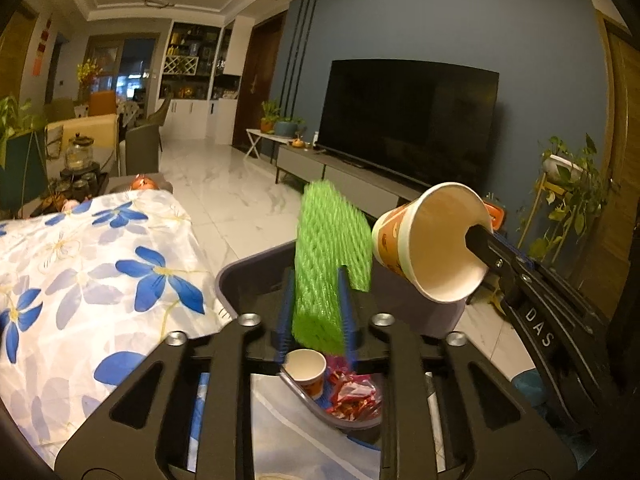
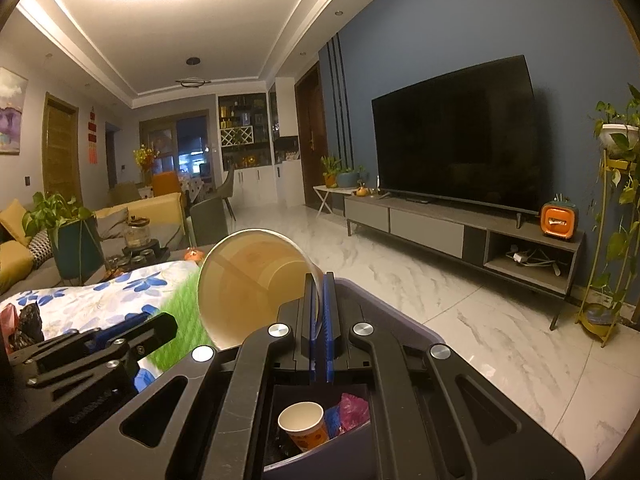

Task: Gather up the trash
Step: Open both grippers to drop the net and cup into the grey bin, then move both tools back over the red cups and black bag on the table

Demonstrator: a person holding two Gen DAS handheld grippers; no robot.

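My left gripper (image 1: pixel 316 300) is shut on a green foam net (image 1: pixel 328 248), which stands up between its blue fingers above a grey trash bin (image 1: pixel 256 264). To its right, my right gripper (image 1: pixel 480 238) pinches the rim of a tilted paper cup (image 1: pixel 432 240), one finger inside it. In the right wrist view the same cup (image 2: pixel 248 280) is clamped at its rim by my right gripper (image 2: pixel 320 304) over the bin (image 2: pixel 384 300). The left gripper (image 2: pixel 156 320) and the blurred net (image 2: pixel 180 320) show at left. Inside the bin lie another paper cup (image 2: pixel 302 424) and red wrappers (image 1: pixel 352 396).
A table with a blue-flowered cloth (image 1: pixel 100 272) lies left of the bin, with a black bag (image 2: pixel 28 320) on it. A large TV (image 2: pixel 456 132) on a low cabinet (image 2: pixel 440 228) lines the blue wall. A plant stand (image 2: pixel 612 220) is far right. Marble floor (image 2: pixel 460 320) lies between.
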